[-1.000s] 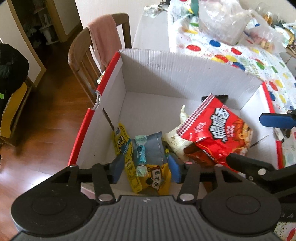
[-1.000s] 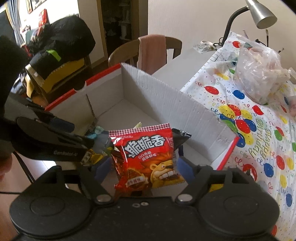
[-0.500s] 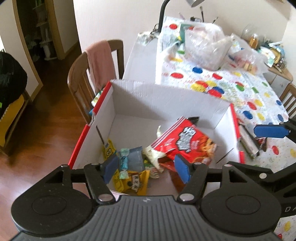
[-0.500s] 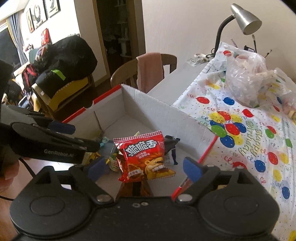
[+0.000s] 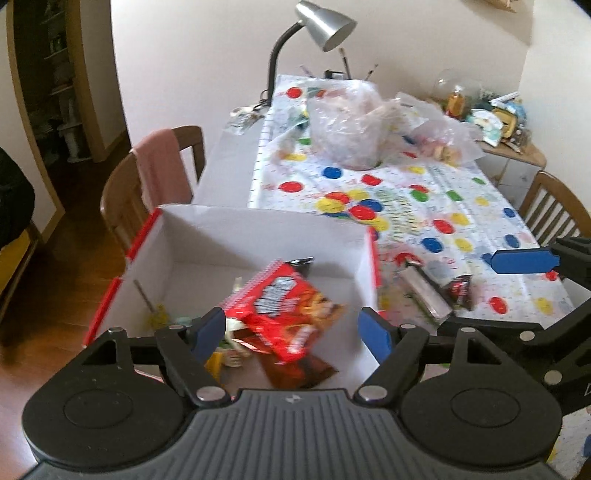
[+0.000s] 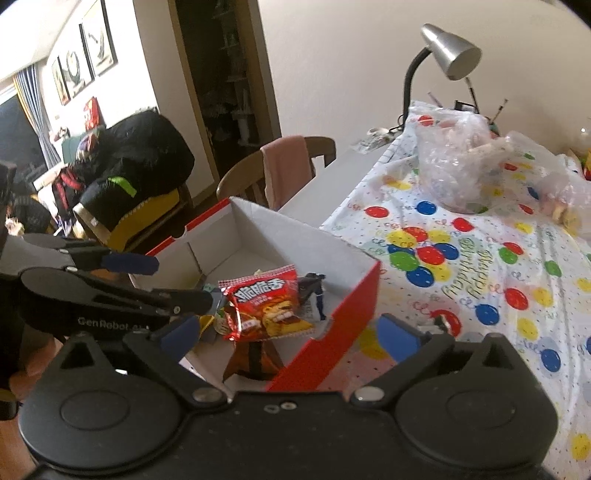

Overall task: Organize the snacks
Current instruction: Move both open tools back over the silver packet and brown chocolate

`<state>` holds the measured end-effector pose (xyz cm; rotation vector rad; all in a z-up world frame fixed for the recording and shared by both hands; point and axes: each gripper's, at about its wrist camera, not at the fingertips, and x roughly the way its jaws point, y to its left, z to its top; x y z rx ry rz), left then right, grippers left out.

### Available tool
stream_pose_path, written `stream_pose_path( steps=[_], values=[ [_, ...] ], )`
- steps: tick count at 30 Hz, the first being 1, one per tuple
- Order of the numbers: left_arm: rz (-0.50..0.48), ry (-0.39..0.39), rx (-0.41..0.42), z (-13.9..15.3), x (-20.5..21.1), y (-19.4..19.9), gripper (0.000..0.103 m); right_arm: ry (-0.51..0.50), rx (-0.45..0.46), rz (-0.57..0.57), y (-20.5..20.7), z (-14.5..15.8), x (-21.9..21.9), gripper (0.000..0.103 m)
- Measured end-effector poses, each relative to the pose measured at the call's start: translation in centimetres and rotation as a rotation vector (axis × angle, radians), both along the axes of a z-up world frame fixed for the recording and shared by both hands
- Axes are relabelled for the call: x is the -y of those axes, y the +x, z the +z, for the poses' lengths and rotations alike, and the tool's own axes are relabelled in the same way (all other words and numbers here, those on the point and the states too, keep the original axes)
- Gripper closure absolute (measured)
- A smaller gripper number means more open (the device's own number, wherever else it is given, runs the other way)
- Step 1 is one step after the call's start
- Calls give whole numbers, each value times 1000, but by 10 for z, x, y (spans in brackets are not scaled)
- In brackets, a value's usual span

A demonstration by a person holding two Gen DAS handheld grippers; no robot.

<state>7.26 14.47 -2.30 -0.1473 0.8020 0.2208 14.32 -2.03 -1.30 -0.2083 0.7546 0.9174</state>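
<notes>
A white cardboard box with red edges [image 5: 258, 236] [image 6: 295, 236] stands at the table's near left corner. A red snack bag [image 5: 284, 310] [image 6: 266, 306] lies inside it on top of several smaller packets. My left gripper [image 5: 293, 332] is open and empty above the box's near edge. My right gripper [image 6: 291, 334] is open and empty, above the box's red side wall. Loose snack packets [image 5: 439, 291] lie on the tablecloth right of the box.
The balloon-print tablecloth [image 5: 424, 206] [image 6: 480, 258] holds clear plastic bags [image 5: 351, 129] [image 6: 454, 155] and a desk lamp [image 5: 317, 26] at the far end. A wooden chair with a pink cloth [image 5: 159, 170] [image 6: 284, 170] stands left of the table.
The right gripper opened and let go of the red snack bag, which now lies in the box. Both grippers rose and pulled back from the box; the left opened wider.
</notes>
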Motion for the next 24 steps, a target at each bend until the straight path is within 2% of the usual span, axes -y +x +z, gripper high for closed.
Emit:
stream_pose_path(
  steps=[9,15,19,24],
  values=[
    [-36,-16,39,-1,59,16,20,40,17,-48,12,2,68,0],
    [-48,-35,46,-7,97,34,20,9,32,-87,29,-4,112,0],
    [-41,-48,24,-13,118,54,20,-13,35,-108,46,-9,138,0],
    [-47,-46,-25,-27,145,80,20,-69,79,-68,62,-17,166,0]
  ],
)
